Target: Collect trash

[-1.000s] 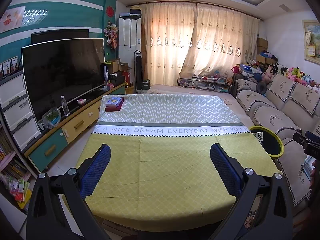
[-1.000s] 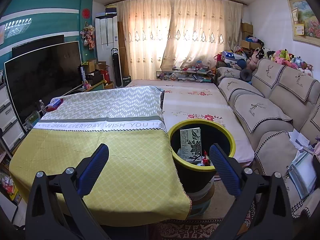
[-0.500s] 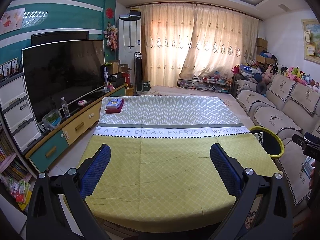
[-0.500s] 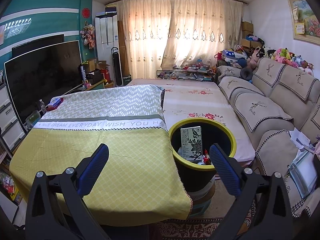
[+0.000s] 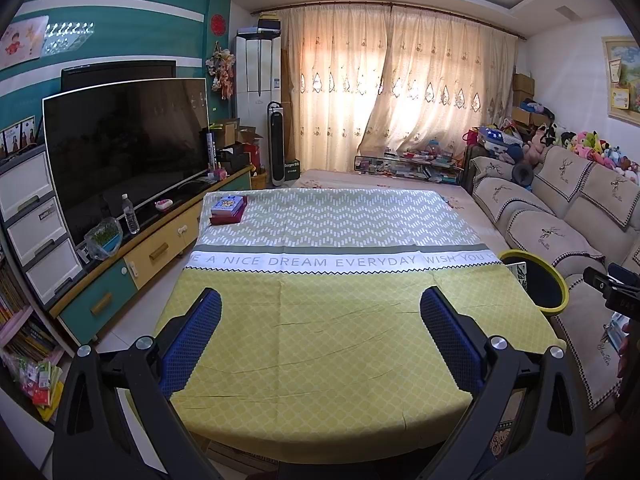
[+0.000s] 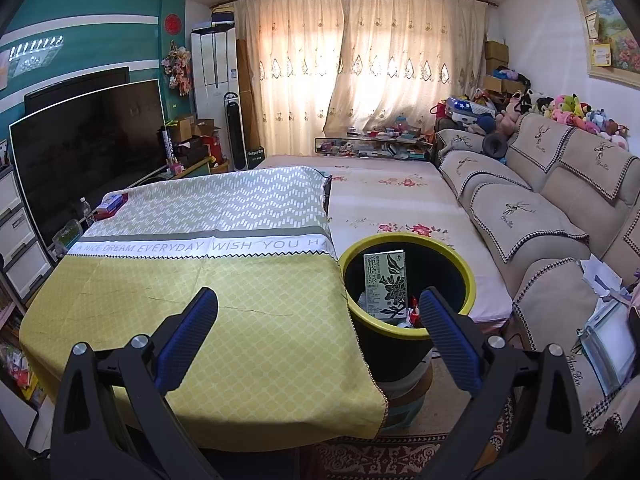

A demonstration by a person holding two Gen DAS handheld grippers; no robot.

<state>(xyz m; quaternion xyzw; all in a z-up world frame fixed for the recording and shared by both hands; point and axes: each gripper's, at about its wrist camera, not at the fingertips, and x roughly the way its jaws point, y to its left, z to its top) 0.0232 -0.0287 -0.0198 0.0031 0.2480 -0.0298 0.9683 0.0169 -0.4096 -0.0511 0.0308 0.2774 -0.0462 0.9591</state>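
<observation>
Over the last second almost nothing has changed: both views hold the same framing, with only a slight drift of the left camera. No trash item has been picked up or dropped in that interval, so the task appears to be at or near its end, or paused between items.

Left gripper [image 5: 320, 320]: blue-padded fingers spread wide, nothing between them, hovering over the near edge of the yellow-and-grey patterned tablecloth [image 5: 320, 340]. Right gripper [image 6: 318, 322]: fingers likewise wide and empty, aimed at the table's right corner.

Container — the round black bin with a yellow rim [image 6: 472, 280] stands just beside the table's right edge, raised on a stool or stand. Inside it a white-and-green printed carton [image 6: 385, 284] leans upright, with smaller scraps beside it, one red; the rest is too dark to identify.

The cloth shows no loose trash. Only a small stack of flat boxes [image 5: 228, 209] lies at its far-left corner.
</observation>
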